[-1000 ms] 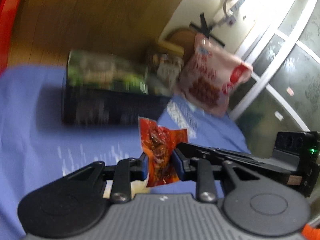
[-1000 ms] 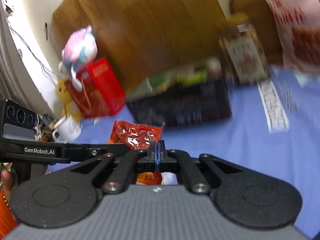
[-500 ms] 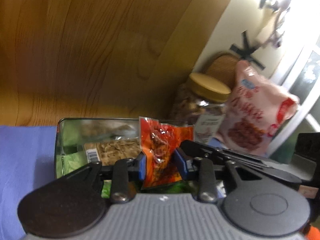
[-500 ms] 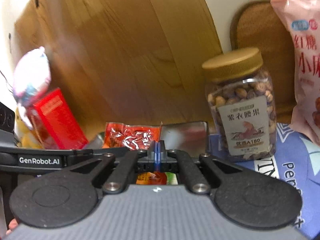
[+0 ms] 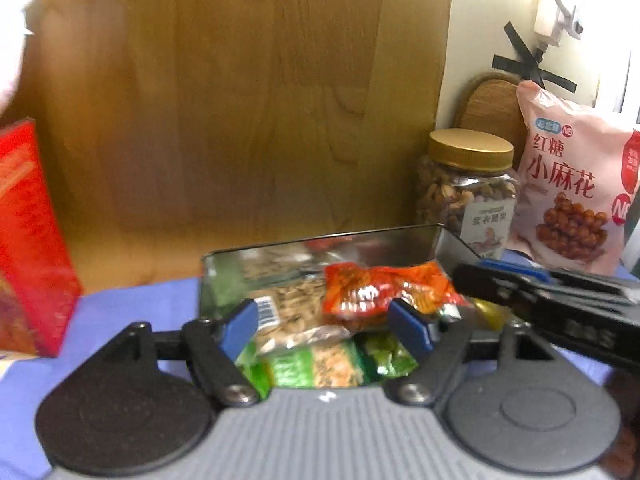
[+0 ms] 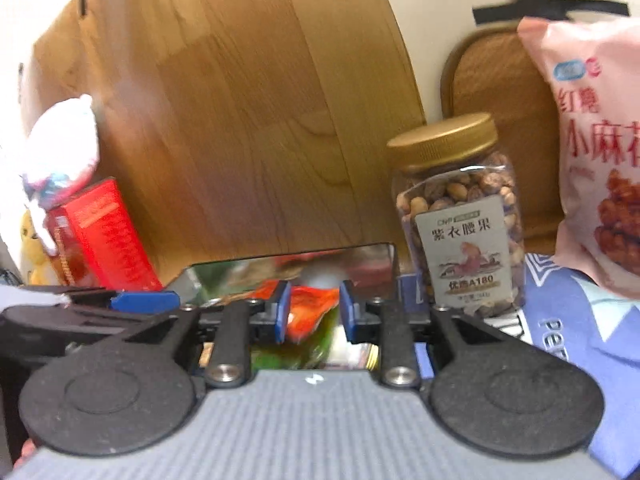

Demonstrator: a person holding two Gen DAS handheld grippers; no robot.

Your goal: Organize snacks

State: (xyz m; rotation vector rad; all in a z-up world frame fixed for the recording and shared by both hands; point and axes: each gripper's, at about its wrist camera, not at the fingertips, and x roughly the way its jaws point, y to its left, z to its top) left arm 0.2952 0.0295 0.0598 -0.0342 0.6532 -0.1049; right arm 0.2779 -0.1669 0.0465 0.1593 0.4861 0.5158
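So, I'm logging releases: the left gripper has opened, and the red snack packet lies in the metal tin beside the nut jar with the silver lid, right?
Nearly. The nut jar has a gold lid, not silver, as the left wrist view shows. The rest holds: the left gripper is open and the red snack packet lies in the metal tin.

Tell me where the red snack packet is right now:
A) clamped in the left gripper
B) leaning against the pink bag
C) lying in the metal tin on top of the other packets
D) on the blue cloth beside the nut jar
C: the red snack packet lies inside the metal tin on the other packets, while the left gripper stands open with nothing between its blue pads.
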